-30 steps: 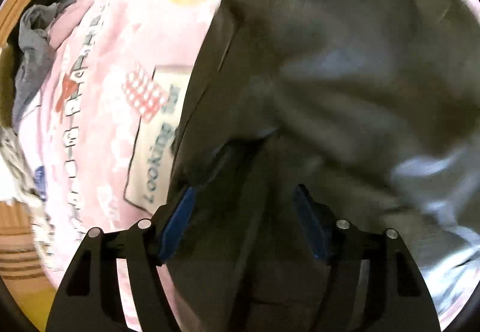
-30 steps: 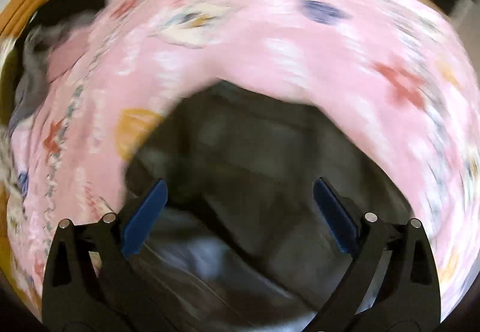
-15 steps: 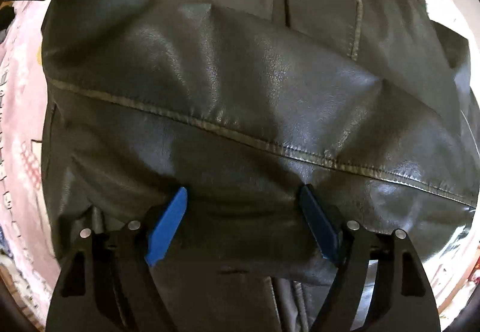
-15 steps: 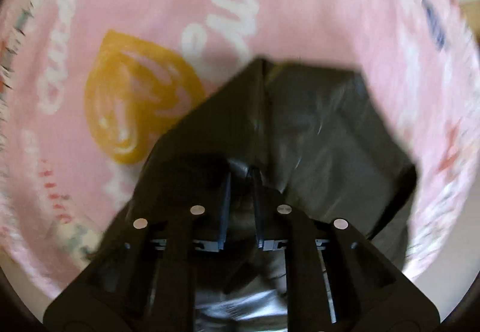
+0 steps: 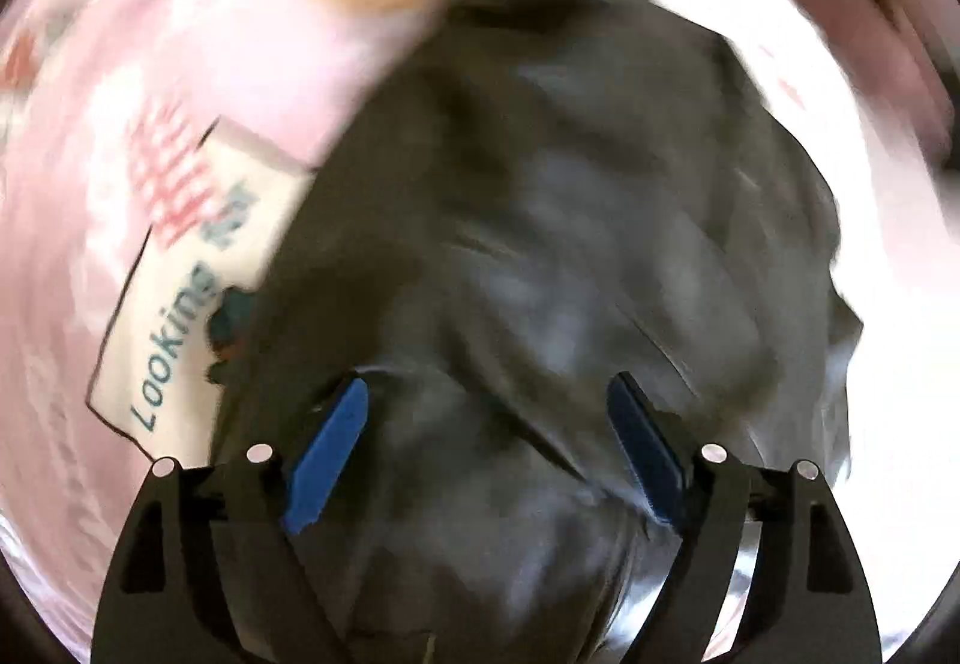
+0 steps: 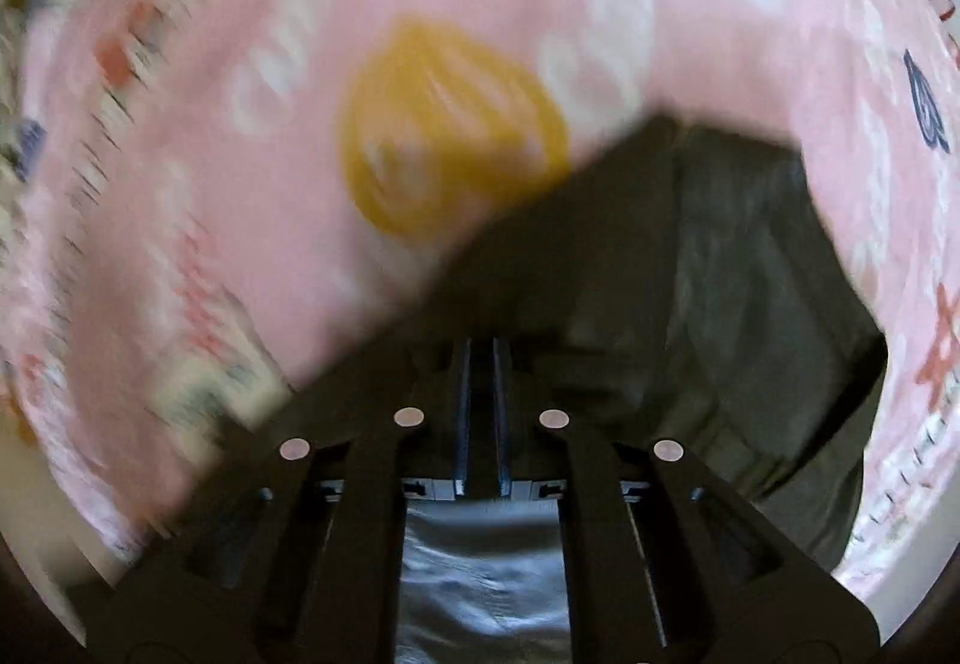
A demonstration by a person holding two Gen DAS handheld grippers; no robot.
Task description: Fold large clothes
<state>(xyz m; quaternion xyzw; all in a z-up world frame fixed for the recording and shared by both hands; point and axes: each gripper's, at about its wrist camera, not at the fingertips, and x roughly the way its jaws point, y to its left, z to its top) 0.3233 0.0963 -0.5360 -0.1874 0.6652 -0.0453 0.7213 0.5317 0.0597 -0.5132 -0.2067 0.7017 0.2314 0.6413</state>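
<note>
A dark olive leather jacket (image 5: 570, 256) lies crumpled on a pink printed bedspread (image 5: 150, 63). My left gripper (image 5: 489, 424) is open just above the jacket, its blue pads wide apart with nothing between them. In the right wrist view the jacket (image 6: 750, 274) spreads ahead and to the right. My right gripper (image 6: 482, 364) is shut on a fold of the jacket, the jaws almost together. Shiny jacket leather (image 6: 480, 574) shows below the fingers. Both views are blurred by motion.
The pink bedspread (image 6: 240, 123) carries a yellow heart print (image 6: 450, 135) just left of the jacket's edge and a white "Looking" label print (image 5: 180, 316) left of the left gripper. Bright white glare washes out the right side of the left wrist view.
My left gripper has pulled back from the jacket, so the bedspread shows again. My right gripper stays shut on the jacket and has shifted; the yellow heart print now sits more central.
</note>
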